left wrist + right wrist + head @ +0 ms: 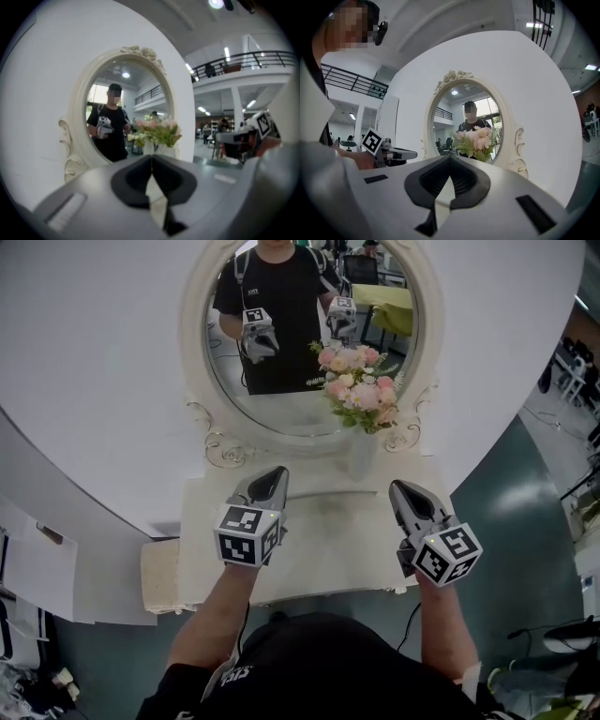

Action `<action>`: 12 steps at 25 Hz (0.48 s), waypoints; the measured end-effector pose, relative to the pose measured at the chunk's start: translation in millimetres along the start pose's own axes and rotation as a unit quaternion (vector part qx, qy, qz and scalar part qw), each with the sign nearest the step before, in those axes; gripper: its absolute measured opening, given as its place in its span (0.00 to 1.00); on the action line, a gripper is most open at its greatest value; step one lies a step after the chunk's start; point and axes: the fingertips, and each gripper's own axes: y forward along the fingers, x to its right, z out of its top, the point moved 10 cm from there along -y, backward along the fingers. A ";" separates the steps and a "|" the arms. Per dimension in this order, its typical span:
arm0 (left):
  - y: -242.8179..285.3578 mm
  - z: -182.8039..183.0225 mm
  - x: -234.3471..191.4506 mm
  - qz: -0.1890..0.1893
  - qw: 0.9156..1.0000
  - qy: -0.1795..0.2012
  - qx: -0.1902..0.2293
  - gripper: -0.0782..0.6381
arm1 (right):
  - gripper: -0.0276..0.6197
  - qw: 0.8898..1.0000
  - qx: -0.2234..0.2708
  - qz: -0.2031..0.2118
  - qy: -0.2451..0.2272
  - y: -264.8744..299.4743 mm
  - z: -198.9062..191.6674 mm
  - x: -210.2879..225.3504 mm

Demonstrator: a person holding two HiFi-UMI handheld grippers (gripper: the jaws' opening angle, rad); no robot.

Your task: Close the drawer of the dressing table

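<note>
Cream-framed oval mirror: landmark. Cream dressing table worktop: directly below mirror; its drawer cannot be made out. Pink flower bouquet: mirror's lower right. Your left gripper, right gripper: below mirror, over worktop, jaws closed, empty.

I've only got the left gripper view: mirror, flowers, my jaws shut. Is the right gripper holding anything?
Observer: No. The right gripper view shows the right gripper with its jaws together and nothing between them.
Operator: Does the drawer stick out below me?
Observer: In the head view no drawer shows past the front edge of the dressing table, though the person's body covers what lies below that edge.
</note>
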 end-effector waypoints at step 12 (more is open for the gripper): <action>-13.9 -3.8 -18.7 0.020 0.999 -0.004 0.037 0.12 | 0.03 1.000 0.008 -0.016 -0.003 -13.1 -17.5 -4.5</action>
